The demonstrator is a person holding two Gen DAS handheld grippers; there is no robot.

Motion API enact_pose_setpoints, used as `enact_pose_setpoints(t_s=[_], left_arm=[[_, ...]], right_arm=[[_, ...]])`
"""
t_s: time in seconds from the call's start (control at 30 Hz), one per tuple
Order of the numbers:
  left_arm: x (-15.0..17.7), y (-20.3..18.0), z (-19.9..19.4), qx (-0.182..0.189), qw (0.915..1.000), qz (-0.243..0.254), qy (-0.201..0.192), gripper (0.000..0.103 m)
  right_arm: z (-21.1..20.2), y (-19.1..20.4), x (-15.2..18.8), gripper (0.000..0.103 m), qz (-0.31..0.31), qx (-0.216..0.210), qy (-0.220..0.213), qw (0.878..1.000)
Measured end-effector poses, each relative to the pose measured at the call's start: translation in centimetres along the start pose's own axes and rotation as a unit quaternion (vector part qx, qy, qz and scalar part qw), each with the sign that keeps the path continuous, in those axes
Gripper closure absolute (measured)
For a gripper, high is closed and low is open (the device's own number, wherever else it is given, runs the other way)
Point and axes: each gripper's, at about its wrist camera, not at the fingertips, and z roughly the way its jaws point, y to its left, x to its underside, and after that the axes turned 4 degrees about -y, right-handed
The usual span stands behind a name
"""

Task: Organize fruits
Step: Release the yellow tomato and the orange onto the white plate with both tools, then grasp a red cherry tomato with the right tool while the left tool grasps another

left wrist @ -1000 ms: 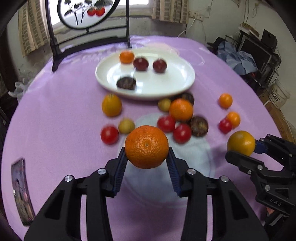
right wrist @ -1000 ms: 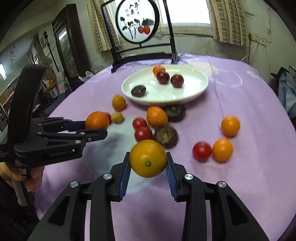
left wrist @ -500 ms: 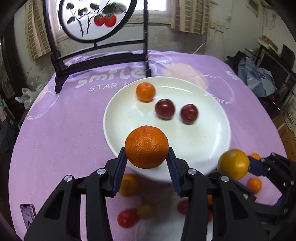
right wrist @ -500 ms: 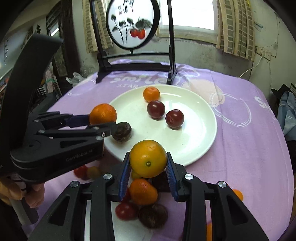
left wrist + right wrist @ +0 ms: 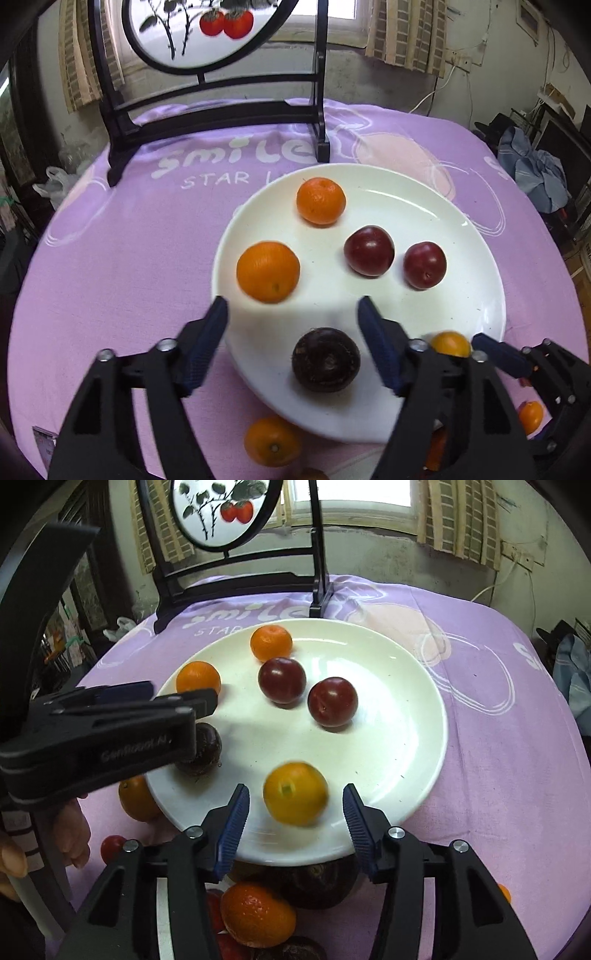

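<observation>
Both claws have just been opening over the white plate: left gripper wide, right gripper narrower, dropping the orange and yellow orange to gather fruit.

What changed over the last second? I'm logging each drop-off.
Both tools opened, releasing their fruit onto the white round plate: left tool the bumpy orange mandarin, right tool the yellow-orange citrus. The two dark red plums, small mandarin and brown-black fruit stayed.
</observation>
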Motion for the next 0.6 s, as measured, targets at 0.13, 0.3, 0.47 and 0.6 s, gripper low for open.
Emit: enact_pose_setpoints(t_s=[0.13,0.3,0.47,0.6], left_arm=[[0.8,0.1,-2.7,0.005,0.9991,-0.008,-0.042,0.021],[3.1,0.0,-5.5,0.051,0.9979,-0.004,-0.04,0.019],[6.5,-0.1,-7.6,0.037,0.9987,0.004,-0.036,0.009],[9.4,0.4,-9.5,0.036,0.9982,-0.014,-0.045,0.009]], right_arm=[[-2.2,-0.4,0.8,0.045,0.004,-0.012,-0.014,1.0],[-5.8,-1.9,3.1,0.036,0.014,-0.019,-0.034,0.999],[-9.5,-3.9,6.7,0.032,0.034,-0.014,-0.055,0.998],[-11.5,-5.1,10.0,0.024,0.037,0.011,-0.057,0.998]])
